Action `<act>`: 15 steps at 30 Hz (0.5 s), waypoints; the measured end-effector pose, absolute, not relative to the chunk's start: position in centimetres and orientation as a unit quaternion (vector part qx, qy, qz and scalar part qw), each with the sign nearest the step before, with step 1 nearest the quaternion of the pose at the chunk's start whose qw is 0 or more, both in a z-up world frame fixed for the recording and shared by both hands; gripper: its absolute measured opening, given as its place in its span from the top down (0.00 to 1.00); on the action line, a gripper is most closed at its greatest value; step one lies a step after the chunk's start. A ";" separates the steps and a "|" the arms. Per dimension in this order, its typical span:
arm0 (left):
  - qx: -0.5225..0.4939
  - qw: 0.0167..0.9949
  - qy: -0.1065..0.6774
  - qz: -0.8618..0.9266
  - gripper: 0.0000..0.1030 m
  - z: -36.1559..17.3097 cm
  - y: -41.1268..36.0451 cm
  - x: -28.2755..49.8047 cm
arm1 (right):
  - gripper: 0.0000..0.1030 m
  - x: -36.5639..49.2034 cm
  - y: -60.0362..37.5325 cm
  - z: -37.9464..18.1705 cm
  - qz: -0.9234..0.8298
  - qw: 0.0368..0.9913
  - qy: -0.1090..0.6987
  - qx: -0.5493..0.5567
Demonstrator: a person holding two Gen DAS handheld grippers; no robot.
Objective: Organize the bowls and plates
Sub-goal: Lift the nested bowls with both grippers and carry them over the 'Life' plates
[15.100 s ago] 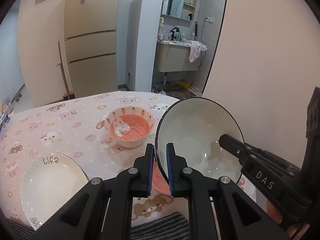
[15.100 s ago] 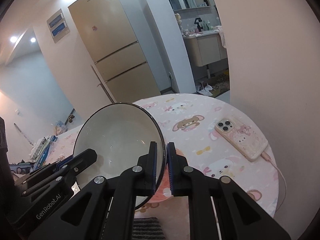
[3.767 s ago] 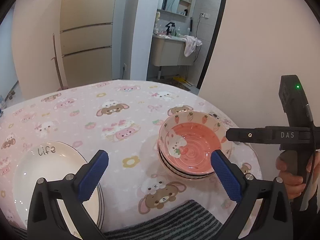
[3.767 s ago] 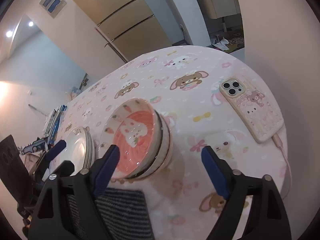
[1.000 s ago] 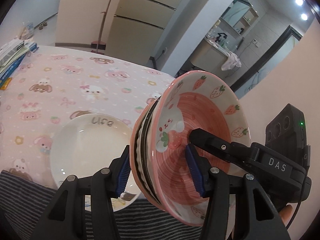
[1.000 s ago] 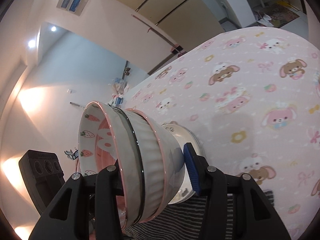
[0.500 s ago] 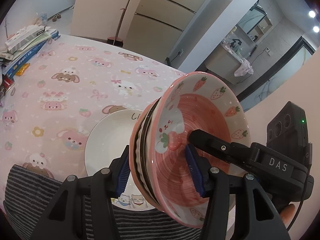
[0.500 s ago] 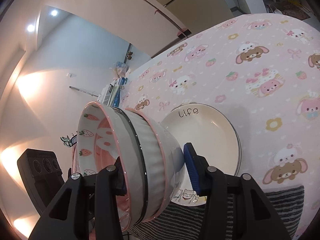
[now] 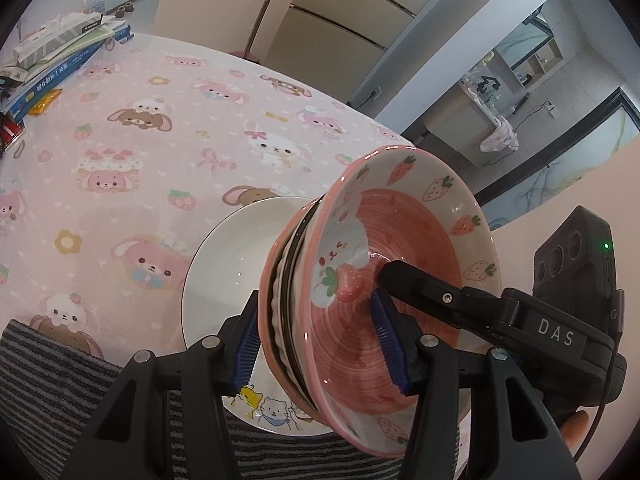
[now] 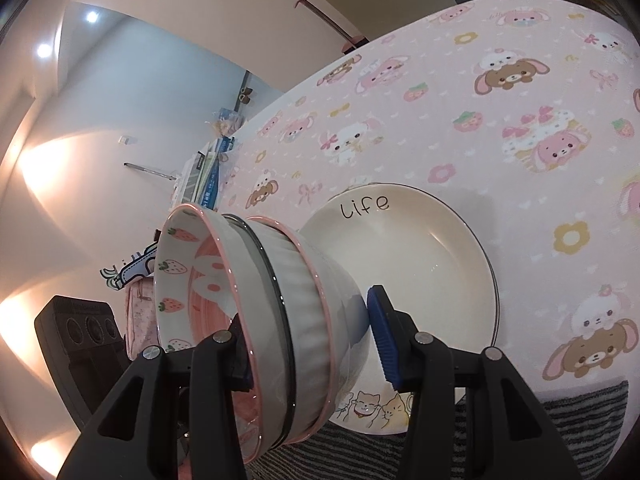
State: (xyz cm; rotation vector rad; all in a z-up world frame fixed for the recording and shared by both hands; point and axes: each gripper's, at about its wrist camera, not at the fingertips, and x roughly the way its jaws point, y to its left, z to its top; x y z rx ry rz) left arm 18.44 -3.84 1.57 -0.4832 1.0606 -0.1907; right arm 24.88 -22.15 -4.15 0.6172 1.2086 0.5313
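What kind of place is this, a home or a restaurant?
Most likely a home, in its dining area. The table wears a pink cartoon-animal cloth, a tall fridge stands behind it, and a bathroom with a washbasin cabinet opens off the same room. Books are piled at the table's edge.

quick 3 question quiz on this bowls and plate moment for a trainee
1. True or false: the stack of bowls rests flat on the tablecloth.
2. Which grips the stack? A) left hand-held gripper only B) right hand-held gripper only C) both
3. What word is printed on the white plate?

Key: 1. False, it is held tilted above the plate. 2. C. 3. "life".
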 end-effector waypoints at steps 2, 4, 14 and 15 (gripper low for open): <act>-0.227 0.830 0.502 -0.089 0.46 1.1 -3.6 18.6 | 0.56 25.1 -21.9 -4.6 0.243 0.745 0.555 0.280; -0.226 0.828 0.505 -0.088 0.46 0.7 -3.4 18.9 | 0.56 25.3 -21.7 -5.1 0.244 0.742 0.559 0.279; -0.223 0.820 0.519 -0.090 0.46 -1.4 -3.2 19.9 | 0.56 26.0 -21.2 -6.8 0.236 0.734 0.575 0.275; -0.222 0.819 0.521 -0.090 0.46 -1.6 -3.2 19.9 | 0.56 26.0 -21.3 -7.0 0.235 0.733 0.576 0.276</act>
